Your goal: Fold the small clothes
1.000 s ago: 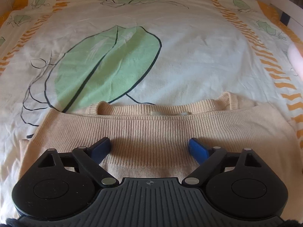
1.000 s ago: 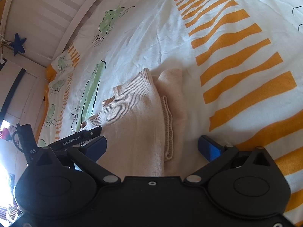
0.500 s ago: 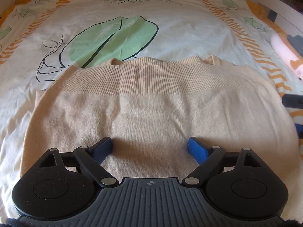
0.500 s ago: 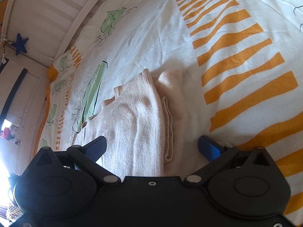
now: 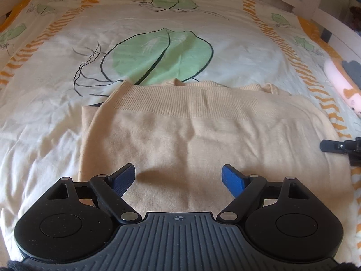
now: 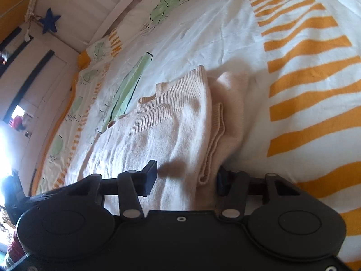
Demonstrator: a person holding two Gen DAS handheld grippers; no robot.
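Lying flat on the bedspread (image 5: 185, 22), the beige sweater (image 5: 203, 135) is folded over on itself, its ribbed band across the far side and a doubled edge with a ribbed cuff (image 6: 214, 135) along its right side. It partly covers a big green leaf print (image 5: 162, 54); orange stripes (image 6: 304, 83) run down the cloth just beside its right edge.

The left gripper (image 5: 178, 177) hangs over the sweater's near half with its blue pads spread wide, nothing between them but the knit below. The right gripper (image 6: 187, 177) sits low at the sweater's right edge; its jaws have just been closing and now straddle the doubled edge, the pads not visibly pressing it, so it is not yet clamped. Its tip shows at the right border of the left view.

Further out, a pink soft toy (image 5: 343, 85) lies on the bed beyond the stripes. A white headboard (image 6: 90, 15) bears a blue star (image 6: 50, 22).
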